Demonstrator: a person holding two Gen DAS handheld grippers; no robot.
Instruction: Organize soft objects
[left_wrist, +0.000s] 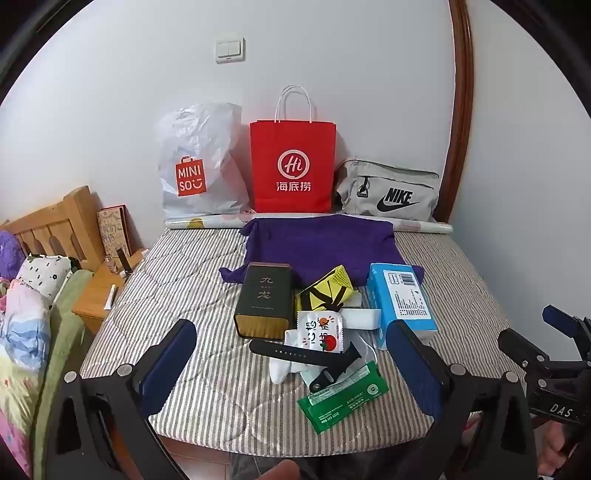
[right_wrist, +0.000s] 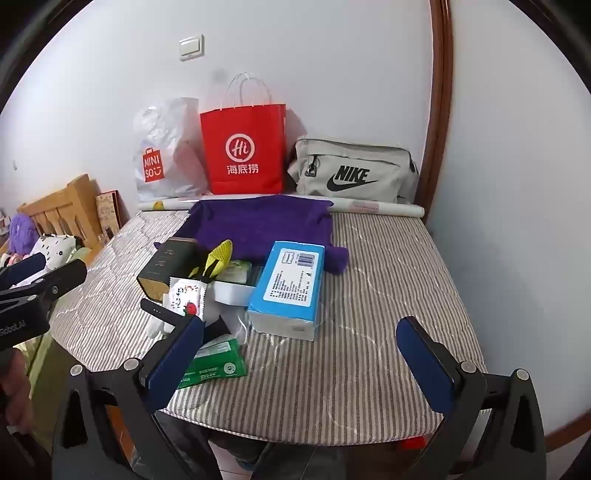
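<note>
So nothing is sorted yet: the white sock (left_wrist: 282, 363), blue tissue pack (left_wrist: 402, 295) and green wipes (left_wrist: 343, 398) lie heaped on the striped mattress (left_wrist: 184, 295). My left hand-held gripper (left_wrist: 291, 354) and right hand-held gripper (right_wrist: 299, 350) hover wide open, empty.

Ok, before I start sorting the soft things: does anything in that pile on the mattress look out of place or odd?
Yes. A rigid dark tin lies on its side among the soft packets, and a black watch strap is draped across the white sock. The purple cloth is rumpled, one corner tucked behind the blue tissue pack. Nothing looks spilled or damaged.
</note>
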